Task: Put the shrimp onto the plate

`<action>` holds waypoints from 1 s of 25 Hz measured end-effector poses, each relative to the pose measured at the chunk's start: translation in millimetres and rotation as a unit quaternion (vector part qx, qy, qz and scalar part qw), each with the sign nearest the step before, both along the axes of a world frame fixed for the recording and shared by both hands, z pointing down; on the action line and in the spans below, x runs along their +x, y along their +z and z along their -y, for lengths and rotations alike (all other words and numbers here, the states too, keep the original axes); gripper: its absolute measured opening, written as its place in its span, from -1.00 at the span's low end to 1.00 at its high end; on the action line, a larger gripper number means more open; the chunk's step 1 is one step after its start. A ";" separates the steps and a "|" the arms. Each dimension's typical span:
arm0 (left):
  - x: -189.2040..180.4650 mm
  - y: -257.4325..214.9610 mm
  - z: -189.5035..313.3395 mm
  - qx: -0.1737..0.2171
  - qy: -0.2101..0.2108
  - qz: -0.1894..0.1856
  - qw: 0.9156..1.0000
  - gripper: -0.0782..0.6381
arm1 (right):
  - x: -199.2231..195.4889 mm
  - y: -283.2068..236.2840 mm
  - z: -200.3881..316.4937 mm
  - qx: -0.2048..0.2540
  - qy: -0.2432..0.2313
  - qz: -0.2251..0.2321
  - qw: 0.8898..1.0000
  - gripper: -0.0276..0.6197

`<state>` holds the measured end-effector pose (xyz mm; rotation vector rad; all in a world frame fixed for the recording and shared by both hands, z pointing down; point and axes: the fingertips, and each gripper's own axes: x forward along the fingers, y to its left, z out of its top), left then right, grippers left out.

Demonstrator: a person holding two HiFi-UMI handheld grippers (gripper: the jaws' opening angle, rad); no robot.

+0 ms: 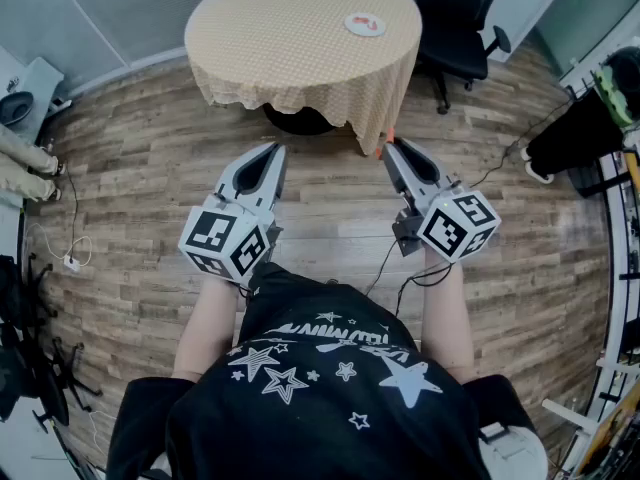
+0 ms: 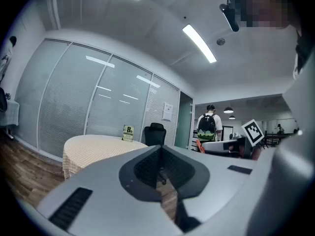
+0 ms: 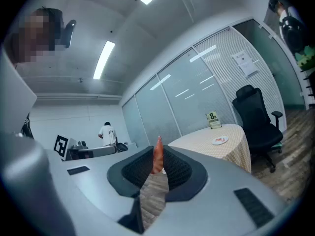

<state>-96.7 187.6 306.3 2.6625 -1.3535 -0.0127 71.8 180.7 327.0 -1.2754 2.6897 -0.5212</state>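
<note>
An orange shrimp (image 3: 158,154) stands upright, pinched between the jaws of my right gripper (image 3: 156,170); from the head camera only its tip (image 1: 388,135) shows at that gripper (image 1: 391,150). A white plate (image 1: 365,25) holding something red lies on the round table (image 1: 290,28) with a yellow checked cloth, well ahead of both grippers. It also appears small in the right gripper view (image 3: 220,140). My left gripper (image 1: 273,154) is shut and empty, held over the wood floor short of the table (image 2: 93,145).
A black office chair (image 1: 462,13) stands right of the table. A small number sign (image 2: 128,132) sits on the table's far side. A person's legs (image 1: 25,163) and floor cables (image 1: 70,260) are at the left. A person with a backpack (image 2: 206,127) stands far off.
</note>
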 end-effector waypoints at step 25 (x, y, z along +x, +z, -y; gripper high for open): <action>18.7 12.4 -17.9 -0.018 -0.002 0.028 0.999 -0.75 | 15.5 -3.7 -13.6 -0.001 -0.009 0.028 1.000 -0.69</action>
